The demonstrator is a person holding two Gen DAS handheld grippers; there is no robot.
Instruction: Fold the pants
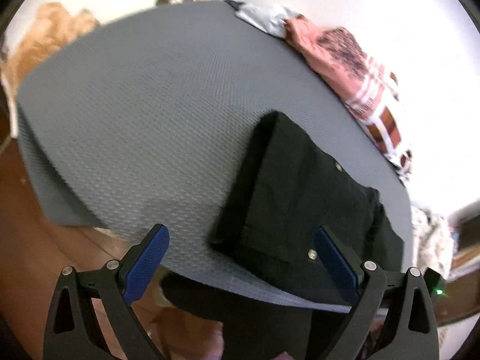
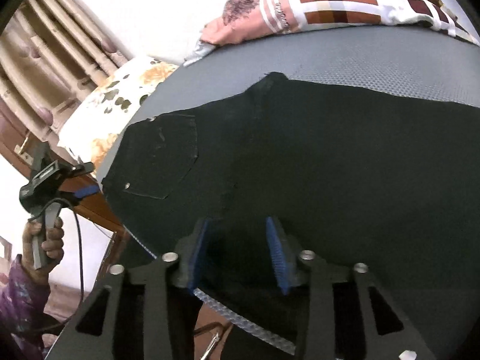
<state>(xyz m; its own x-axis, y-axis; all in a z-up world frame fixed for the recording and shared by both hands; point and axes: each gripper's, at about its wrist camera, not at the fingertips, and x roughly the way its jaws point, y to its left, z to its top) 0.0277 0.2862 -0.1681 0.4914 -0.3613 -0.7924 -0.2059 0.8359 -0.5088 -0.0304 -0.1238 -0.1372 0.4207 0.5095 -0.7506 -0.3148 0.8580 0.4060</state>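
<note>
The black pants lie flat on a grey textured mat, waist end toward the near edge, with a back pocket and rivets showing. In the right wrist view the pants fill the middle of the mat. My left gripper is open wide and empty, held off the mat's near edge beside the waist; it also shows in the right wrist view, held in a hand. My right gripper is partly open just above the pants' near edge, with dark cloth between the pads; I cannot tell if it touches.
A pink, white and brown patterned blanket is bunched along the mat's far edge, also in the right wrist view. A floral bedsheet lies past the mat. Wooden floor shows below the near edge. Curtains hang at left.
</note>
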